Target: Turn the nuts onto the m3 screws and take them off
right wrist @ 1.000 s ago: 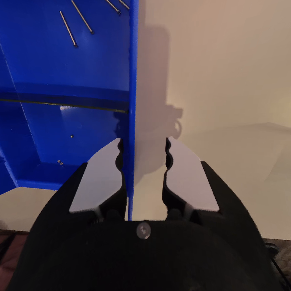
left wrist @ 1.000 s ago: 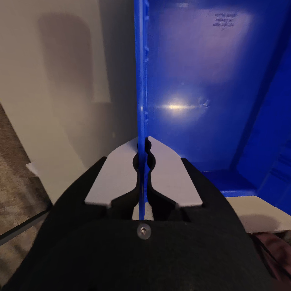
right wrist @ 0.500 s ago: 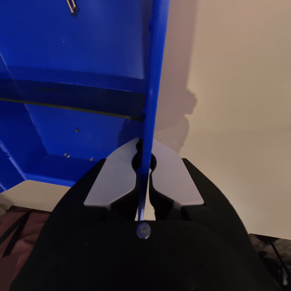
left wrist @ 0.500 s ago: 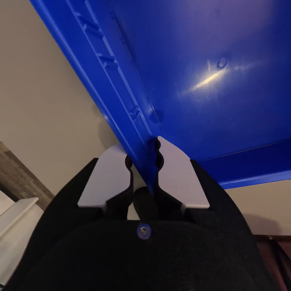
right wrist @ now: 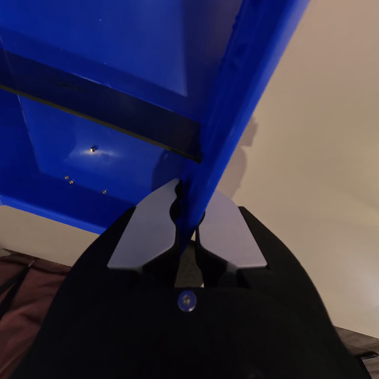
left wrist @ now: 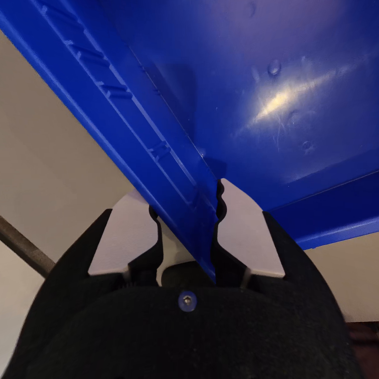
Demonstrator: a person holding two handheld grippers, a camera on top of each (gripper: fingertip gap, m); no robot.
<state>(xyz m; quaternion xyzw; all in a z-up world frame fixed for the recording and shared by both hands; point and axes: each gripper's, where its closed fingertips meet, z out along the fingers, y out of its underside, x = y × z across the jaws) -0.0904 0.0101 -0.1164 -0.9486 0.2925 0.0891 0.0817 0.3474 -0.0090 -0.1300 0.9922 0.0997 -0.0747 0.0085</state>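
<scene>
The right gripper [right wrist: 191, 207] is clamped on a side wall of the blue bin [right wrist: 123, 61]; the left gripper [left wrist: 184, 205] is spread wider, the opposite wall touched by one finger only, so whether it is gripped cannot be told. Small nuts [right wrist: 70, 180] are seen lower left in the right view, on glossy moulded plastic with a ribbed rim; no screws are visible. If tilted on a one-sided hold, the slick wall could slip and the nuts roll.
</scene>
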